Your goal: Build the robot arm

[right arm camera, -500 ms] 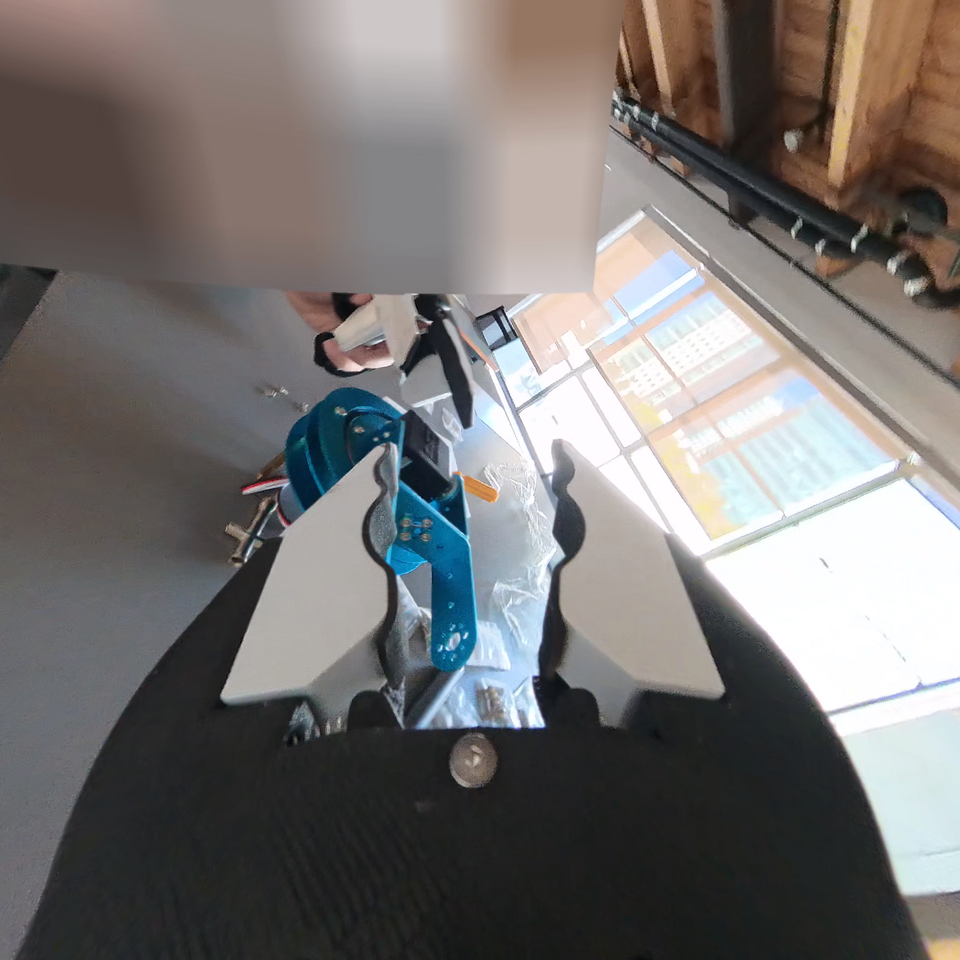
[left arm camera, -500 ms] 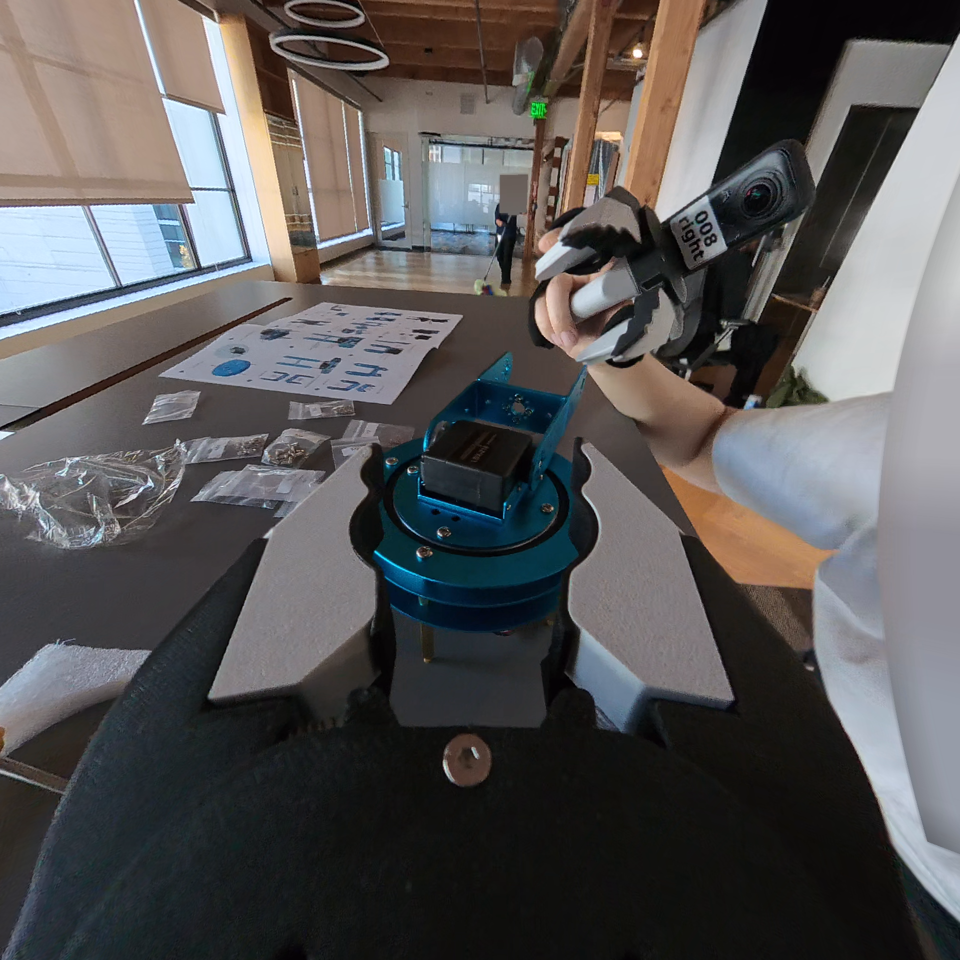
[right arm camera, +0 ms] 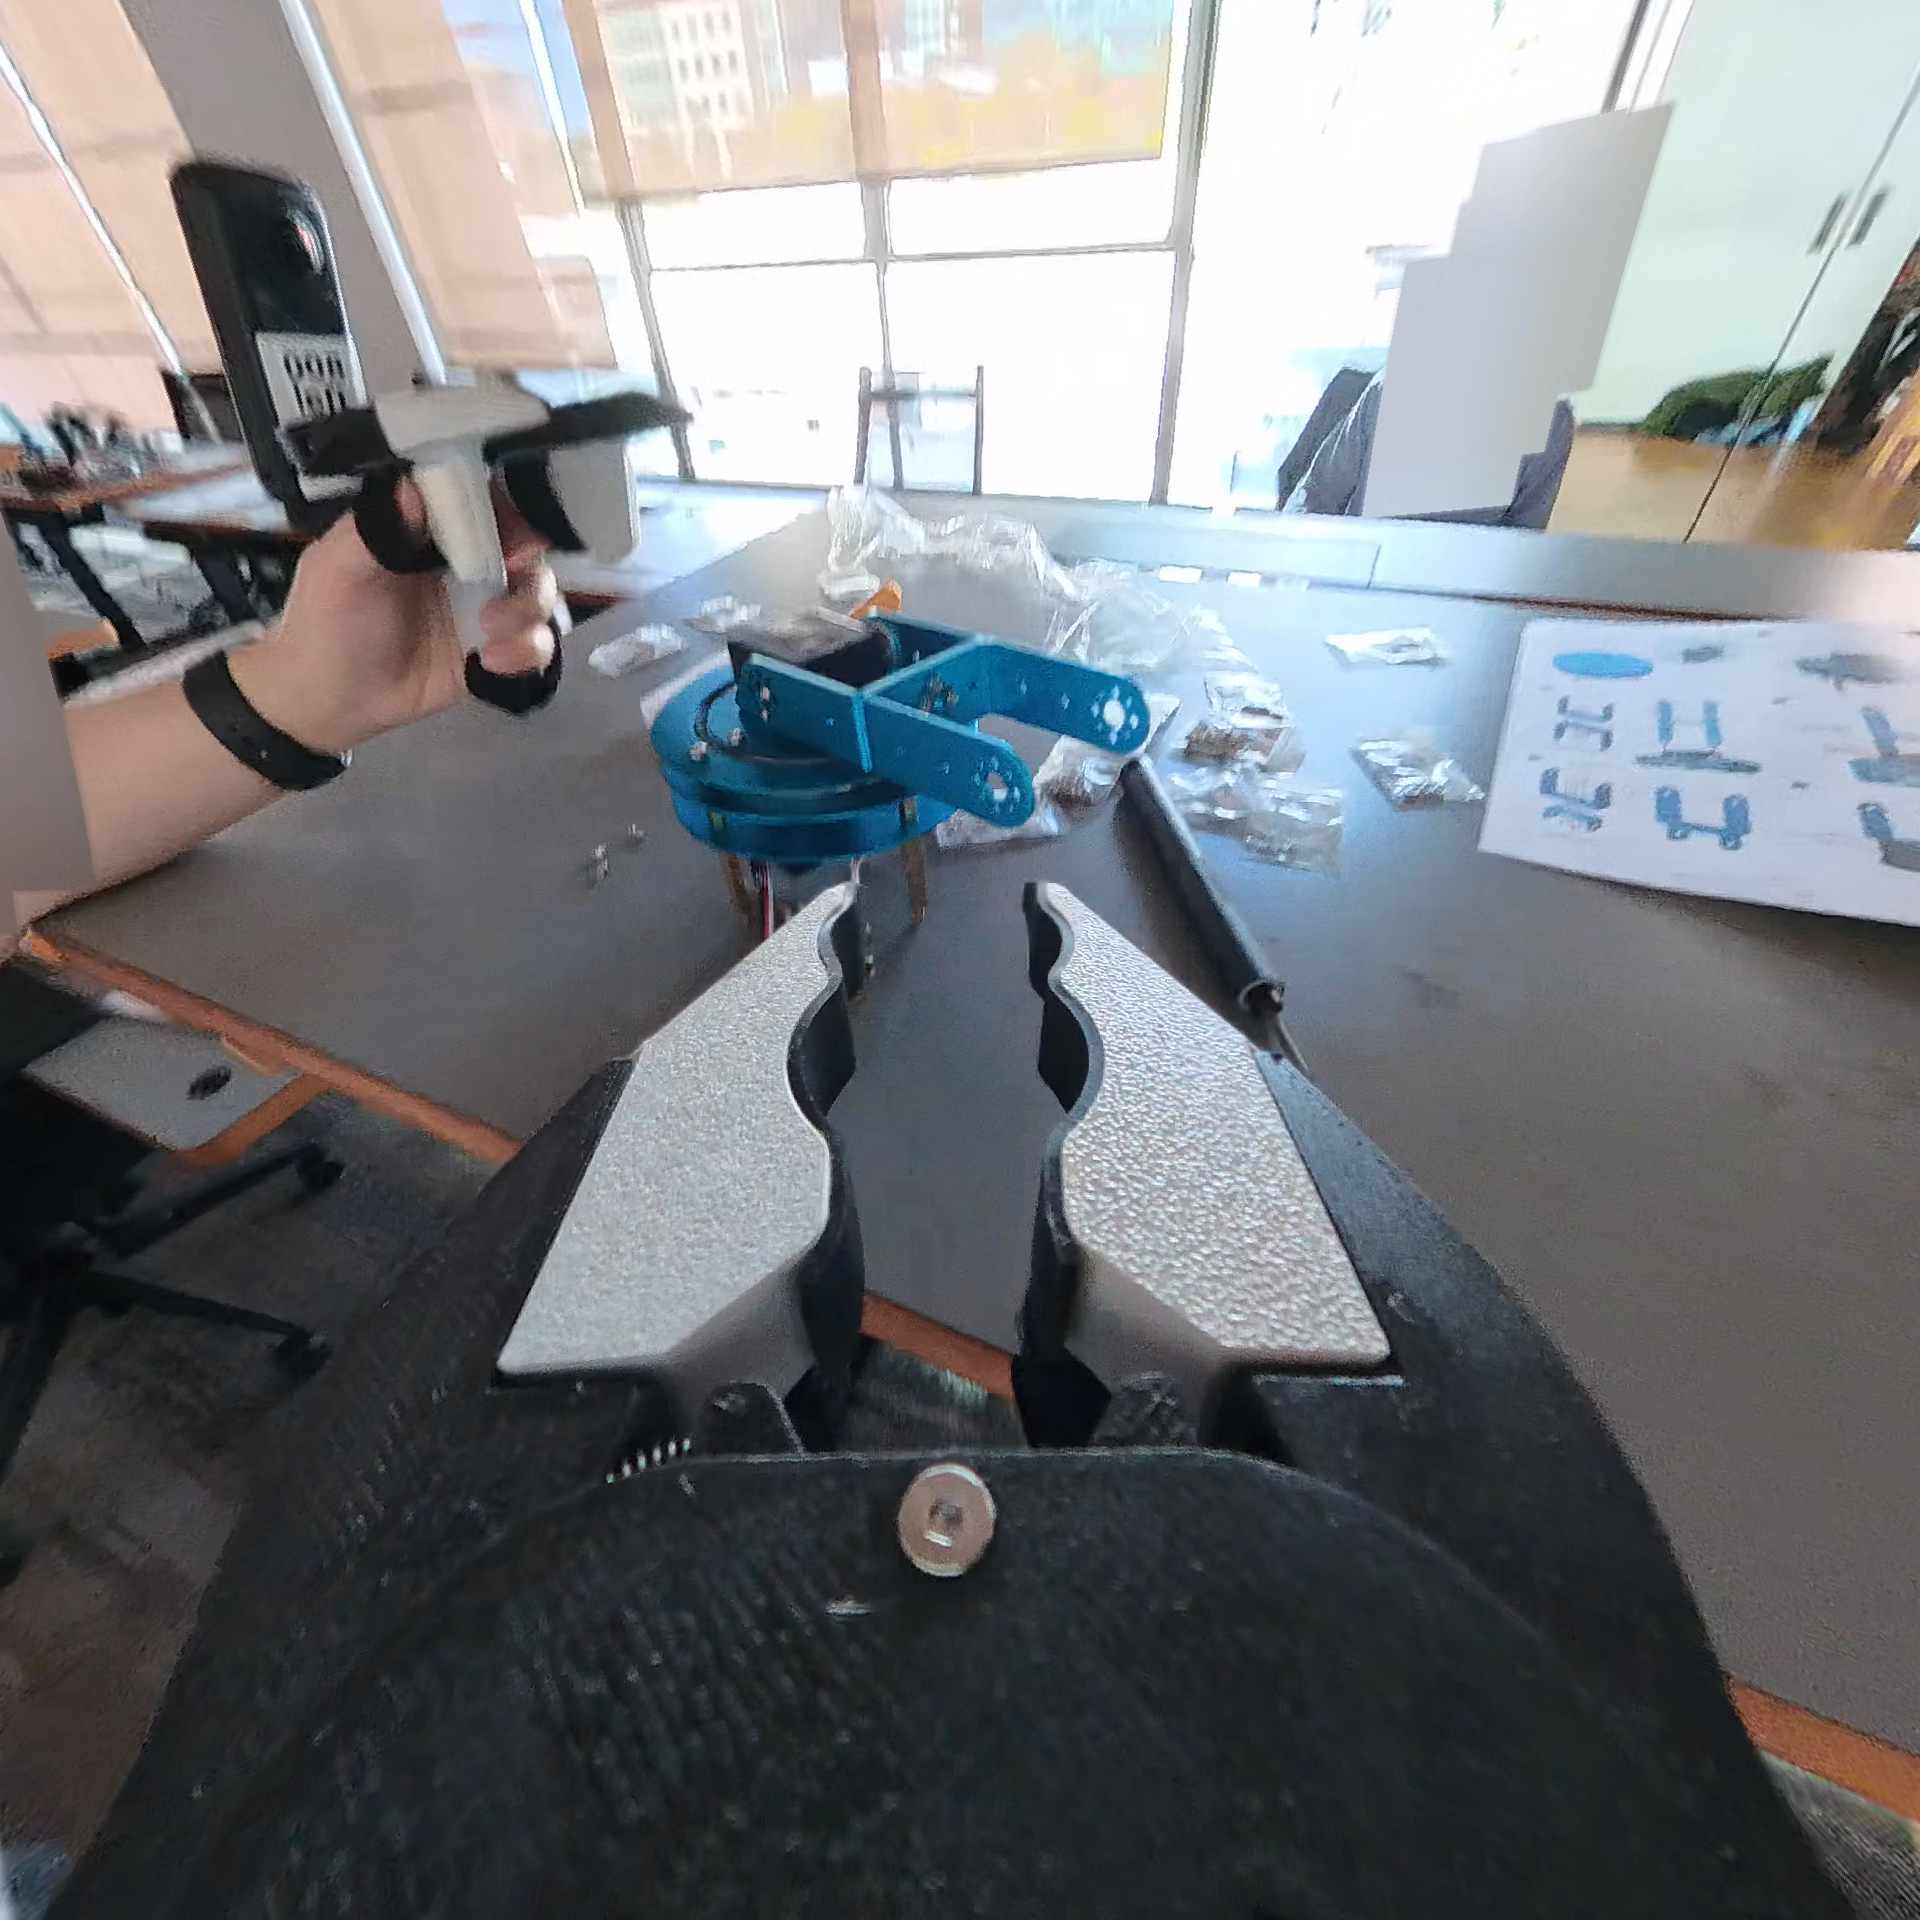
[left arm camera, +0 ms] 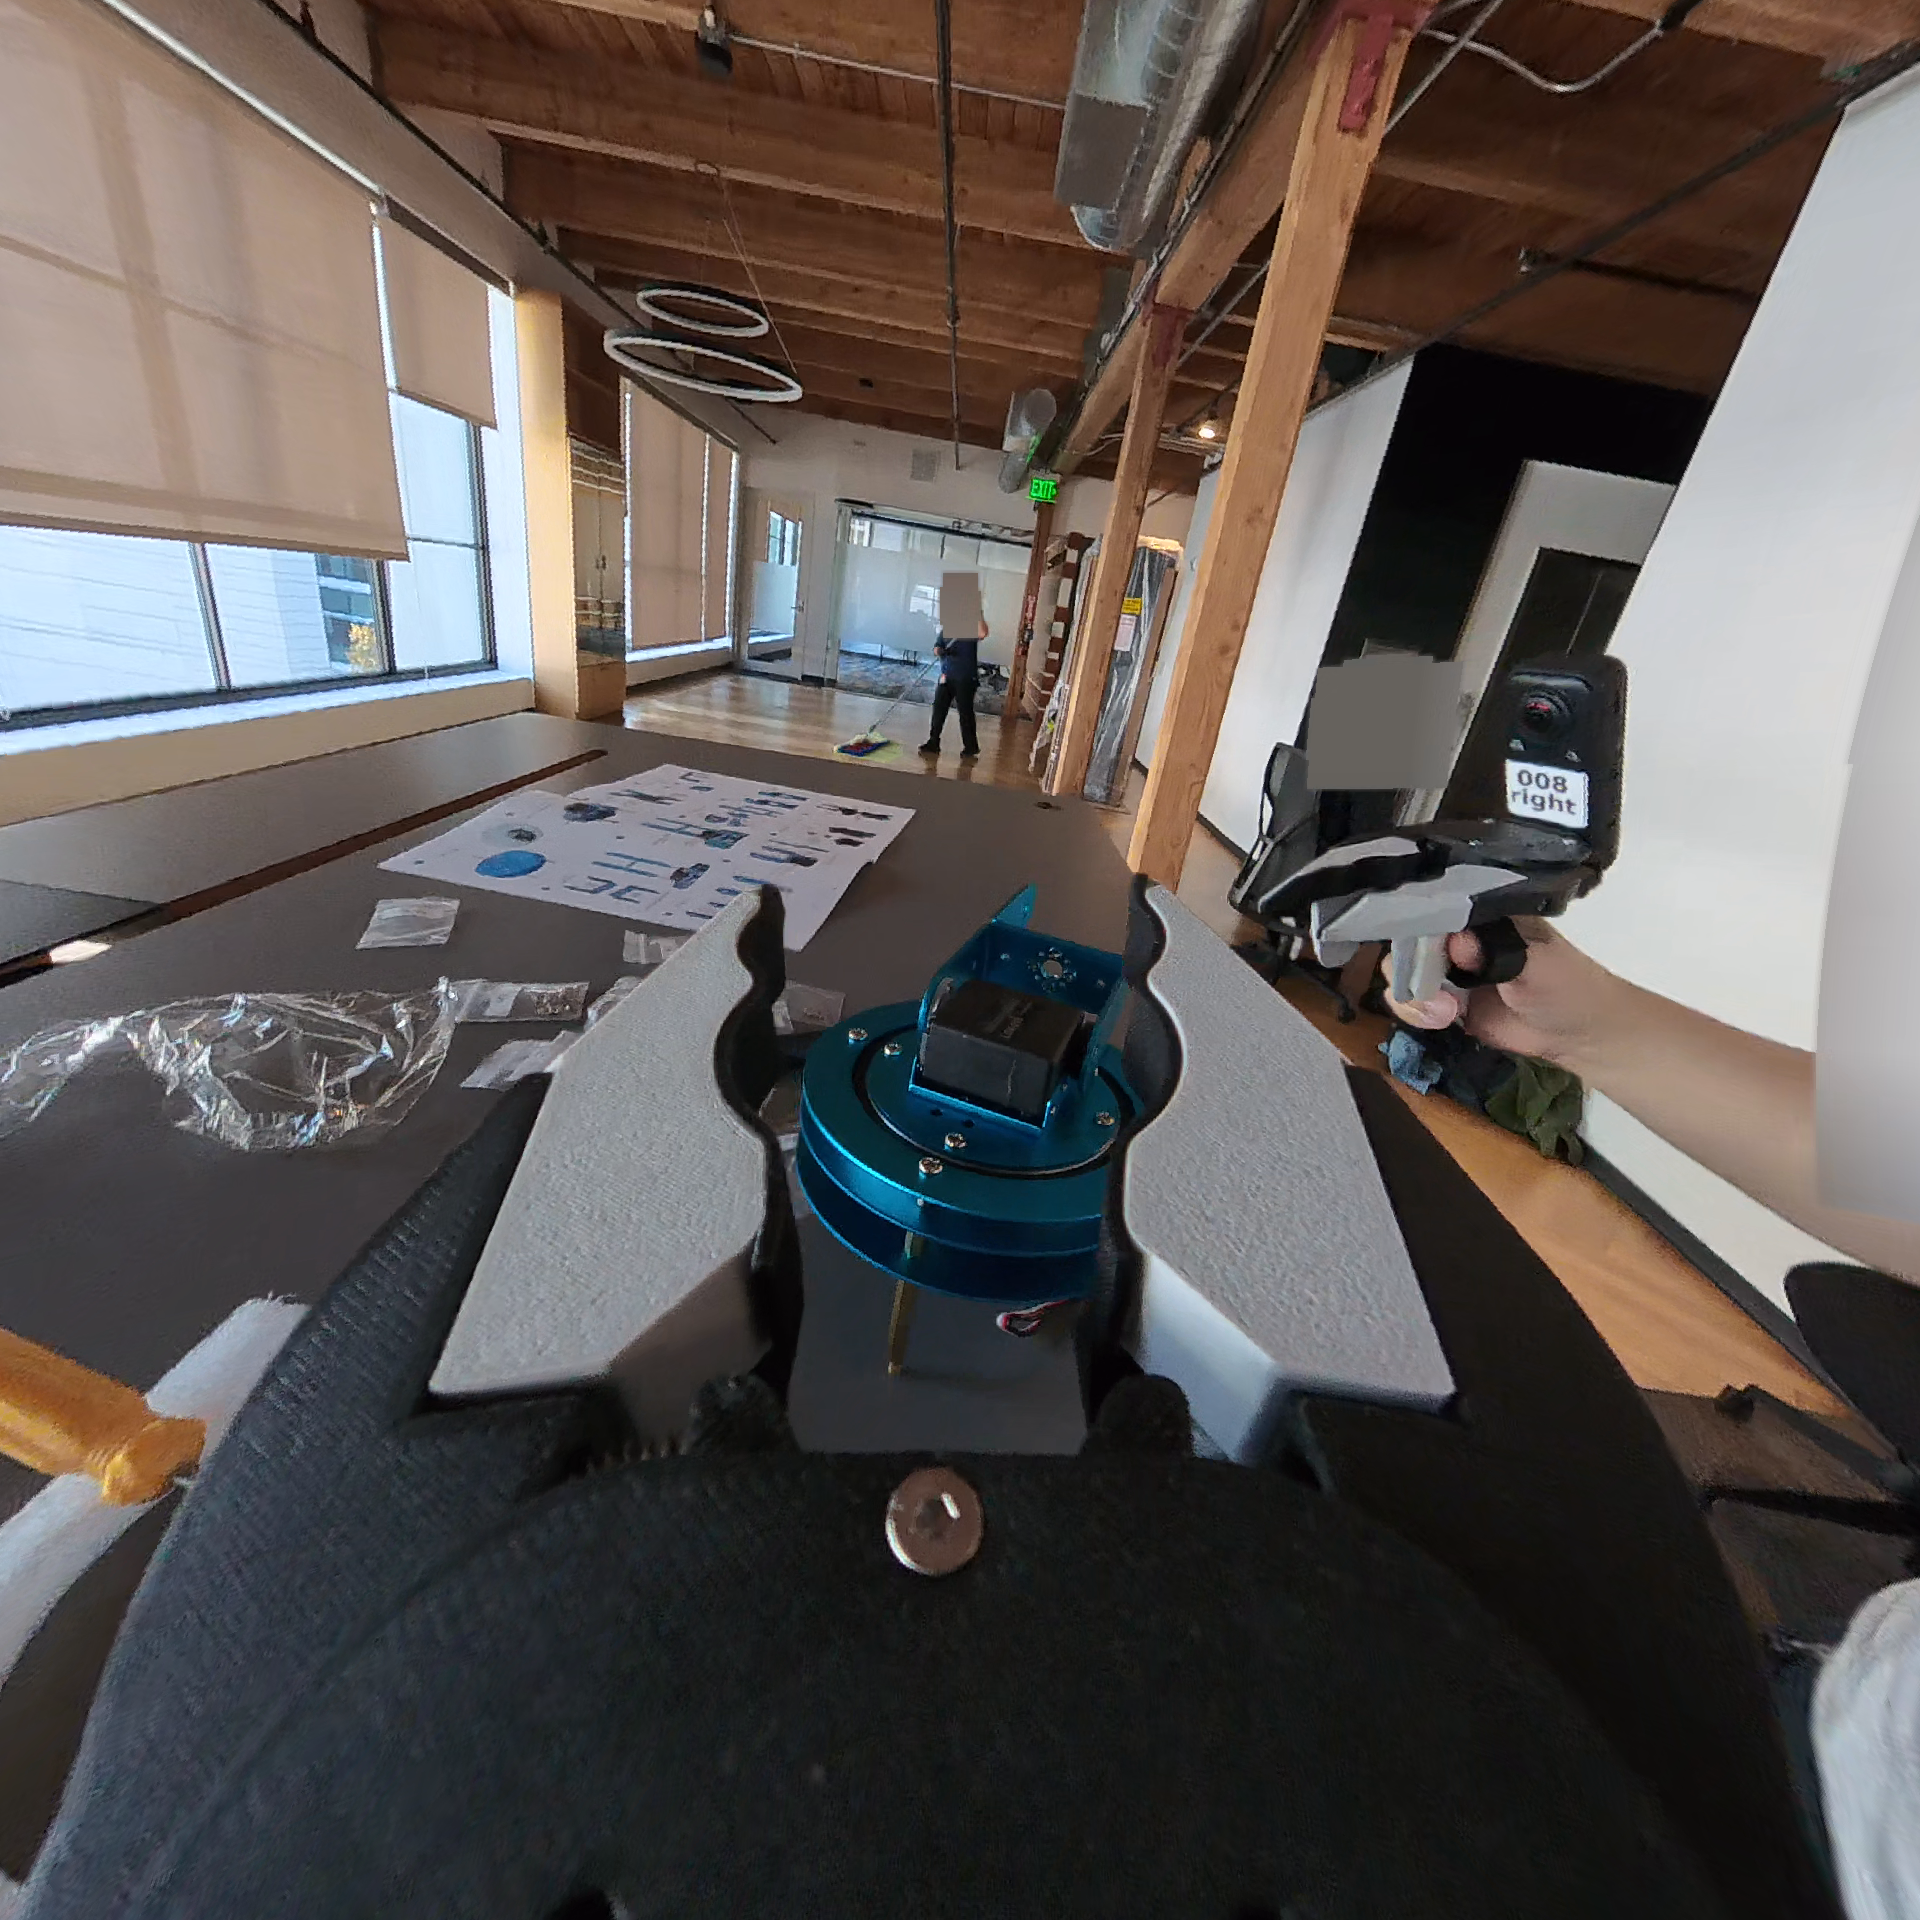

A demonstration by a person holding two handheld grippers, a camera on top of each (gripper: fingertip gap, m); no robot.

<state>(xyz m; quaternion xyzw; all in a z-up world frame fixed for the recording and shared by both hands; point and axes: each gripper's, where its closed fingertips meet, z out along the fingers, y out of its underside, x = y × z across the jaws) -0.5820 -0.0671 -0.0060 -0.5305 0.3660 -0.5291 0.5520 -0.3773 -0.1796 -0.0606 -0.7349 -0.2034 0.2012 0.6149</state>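
My left tongs (left arm camera: pixel 953 894) stood released, both grey fingers (left arm camera: pixel 623 1174) spread wide, with the blue round turntable assembly (left arm camera: pixel 951 1174) showing in the gap between them. They were not clamped on it: from the right wrist view those tongs hung in my left hand (right arm camera: pixel 384 644), above and to one side of the assembly and apart from it. The assembly stood on thin brass legs (left arm camera: pixel 902 1320) on the dark table (right arm camera: pixel 1455 1039), near the table's edge. A black boxy servo (left arm camera: pixel 997 1039) sat on top of it in a blue U-shaped bracket (right arm camera: pixel 935 717), whose two arms reached out sideways over the table. My right tongs (right arm camera: pixel 940 899) were also released and empty, a clear gap between the fingers. Their tips pointed at the foot of the assembly and were just short of it. A thin black rod (right arm camera: pixel 1195 894) lay on the table just beside them. Farther off lay small clear bags of hardware (right arm camera: pixel 1257 800), a crumpled sheet of clear plastic (left arm camera: pixel 229 1049) and a printed sheet with blue part drawings (left arm camera: pixel 665 842). An orange-handled tool (left arm camera: pixel 83 1423) rested at the near left edge of the left wrist view.
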